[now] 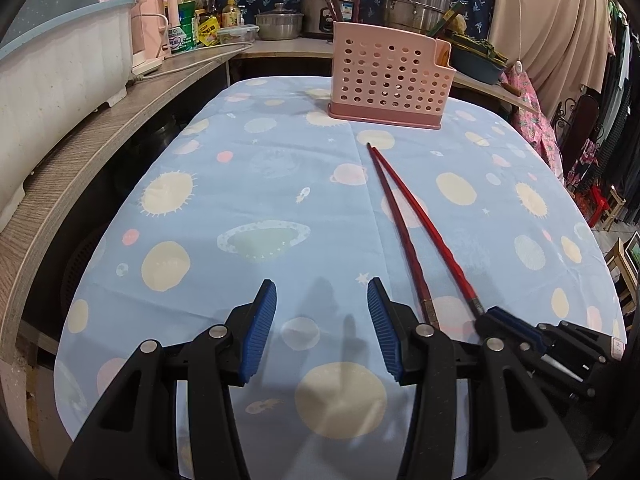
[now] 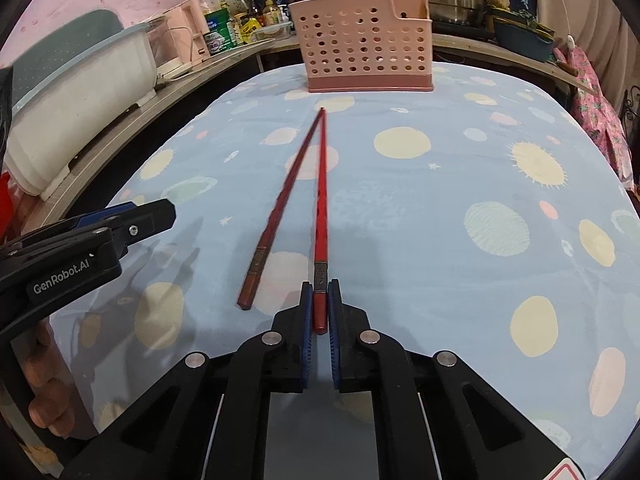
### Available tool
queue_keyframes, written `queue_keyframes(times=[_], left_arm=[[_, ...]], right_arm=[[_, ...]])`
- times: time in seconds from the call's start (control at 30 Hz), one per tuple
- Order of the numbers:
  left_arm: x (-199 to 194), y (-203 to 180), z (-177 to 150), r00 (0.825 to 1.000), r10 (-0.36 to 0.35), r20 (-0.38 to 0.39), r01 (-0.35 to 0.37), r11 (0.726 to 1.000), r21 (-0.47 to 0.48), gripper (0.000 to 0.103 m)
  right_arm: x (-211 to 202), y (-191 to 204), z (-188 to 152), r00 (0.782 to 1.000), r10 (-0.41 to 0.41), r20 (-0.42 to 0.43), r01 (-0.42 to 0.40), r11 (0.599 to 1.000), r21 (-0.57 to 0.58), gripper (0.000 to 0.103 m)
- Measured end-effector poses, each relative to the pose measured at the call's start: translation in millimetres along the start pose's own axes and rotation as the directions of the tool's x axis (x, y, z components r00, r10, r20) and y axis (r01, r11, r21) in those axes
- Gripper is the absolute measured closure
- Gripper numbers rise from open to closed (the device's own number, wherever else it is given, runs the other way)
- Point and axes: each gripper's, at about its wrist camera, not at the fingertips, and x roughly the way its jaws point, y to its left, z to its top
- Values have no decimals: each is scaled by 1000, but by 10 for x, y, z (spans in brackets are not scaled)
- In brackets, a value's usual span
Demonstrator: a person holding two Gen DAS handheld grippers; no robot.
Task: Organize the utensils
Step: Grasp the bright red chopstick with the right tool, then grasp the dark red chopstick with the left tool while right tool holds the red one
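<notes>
Spread over the table is a blue planet-print cloth [image 2: 440,200], where two red chopsticks [image 2: 296,184] lie tips together, just before a pink perforated utensil holder [image 2: 364,44]. The right chopstick's butt is pinched by the right gripper [image 2: 320,308]; the left gripper [image 1: 322,320] is held spread, empty. If lifted by its end, the stick could be swung loose. Holder contents cannot be told.

Light-blue cloth with pale planet and sun prints [image 1: 256,208] covers the centre of frame. Grey wood-grain shelf [image 1: 100,132] runs up the left edge, carrying a white plastic tub with blue rim [image 1: 60,76]. Stacked steel steamer pots [image 1: 418,0] stand at upper right; lidded steel pot [image 1: 280,22] at top centre.
</notes>
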Motion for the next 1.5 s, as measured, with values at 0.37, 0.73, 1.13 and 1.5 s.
queue_keyframes(times=[0.37, 0.73, 1.13, 1.5], left_arm=[[78, -262, -51, 997, -62, -40, 63, 998, 22, 44], [268, -521, -116, 995, -64, -79, 69, 996, 63, 40], [306, -441, -131, 996, -38, -79, 43, 997, 63, 75], [291, -344, -122, 994, -67, -91, 71, 997, 43, 96]], right_arm=[[-197, -588, -79, 996, -80, 25, 76, 989, 127, 96], [-217, -633, -105, 997, -69, 31, 64, 988, 139, 96], [-222, -628, -111, 997, -68, 32, 63, 988, 140, 96], [-218, -612, -111, 997, -69, 31, 64, 989, 136, 96]])
